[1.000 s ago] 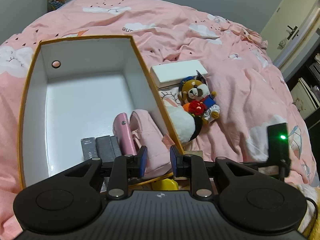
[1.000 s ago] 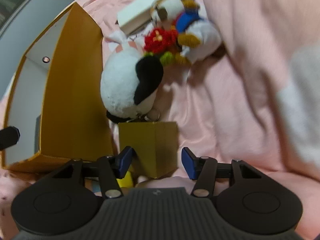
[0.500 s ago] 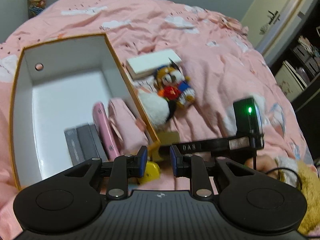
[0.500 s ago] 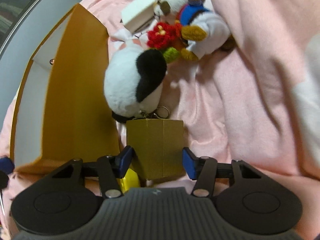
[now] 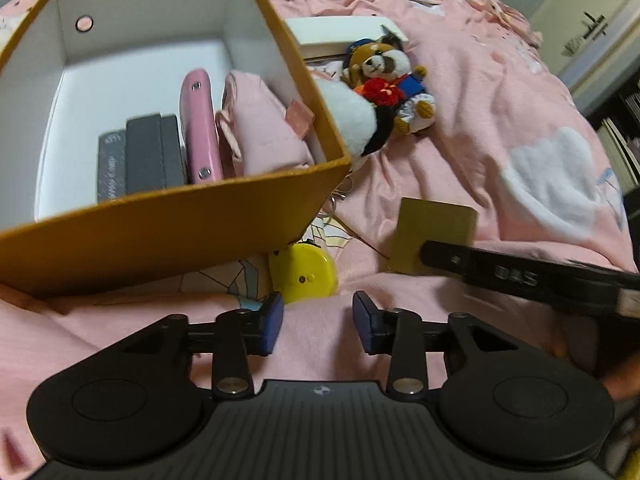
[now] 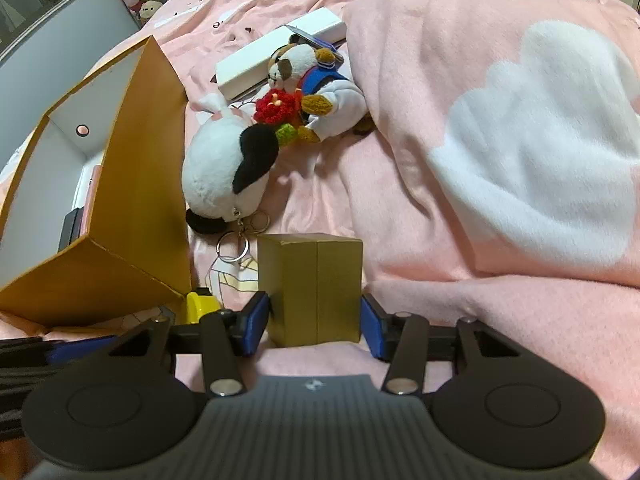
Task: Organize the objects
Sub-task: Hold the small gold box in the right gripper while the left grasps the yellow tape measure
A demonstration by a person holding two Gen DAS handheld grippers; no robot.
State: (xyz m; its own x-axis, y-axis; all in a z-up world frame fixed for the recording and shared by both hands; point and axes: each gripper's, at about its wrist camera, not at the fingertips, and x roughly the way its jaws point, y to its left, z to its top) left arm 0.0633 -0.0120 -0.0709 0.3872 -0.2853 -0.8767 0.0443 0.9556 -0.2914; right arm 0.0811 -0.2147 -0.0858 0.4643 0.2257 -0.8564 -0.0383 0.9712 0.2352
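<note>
My right gripper [image 6: 316,316] has a gold box [image 6: 316,288] standing between its blue pads; the jaws are closing and both pads touch the box's sides. In the left wrist view the same gold box [image 5: 436,236] shows with one right finger [image 5: 500,272] against it. My left gripper [image 5: 318,320] hangs low over the pink bedding with its jaws opening and nothing between them. A small yellow object [image 5: 304,272] lies just ahead of its tips, half under the orange storage box [image 5: 160,236]. That box holds grey cases [image 5: 140,152], a pink case [image 5: 198,128] and a pink pouch [image 5: 260,132].
A white-and-black plush [image 6: 216,168] with a keyring [image 6: 232,246] leans on the orange box's side wall [image 6: 136,200]. Behind it lie a dog plush [image 6: 316,84] and a flat white box [image 6: 276,52]. A bunched pink blanket [image 6: 520,160] rises on the right.
My left gripper dropped in front of the orange box and its jaws spread apart. My right gripper slid forward around the gold box and narrowed onto it.
</note>
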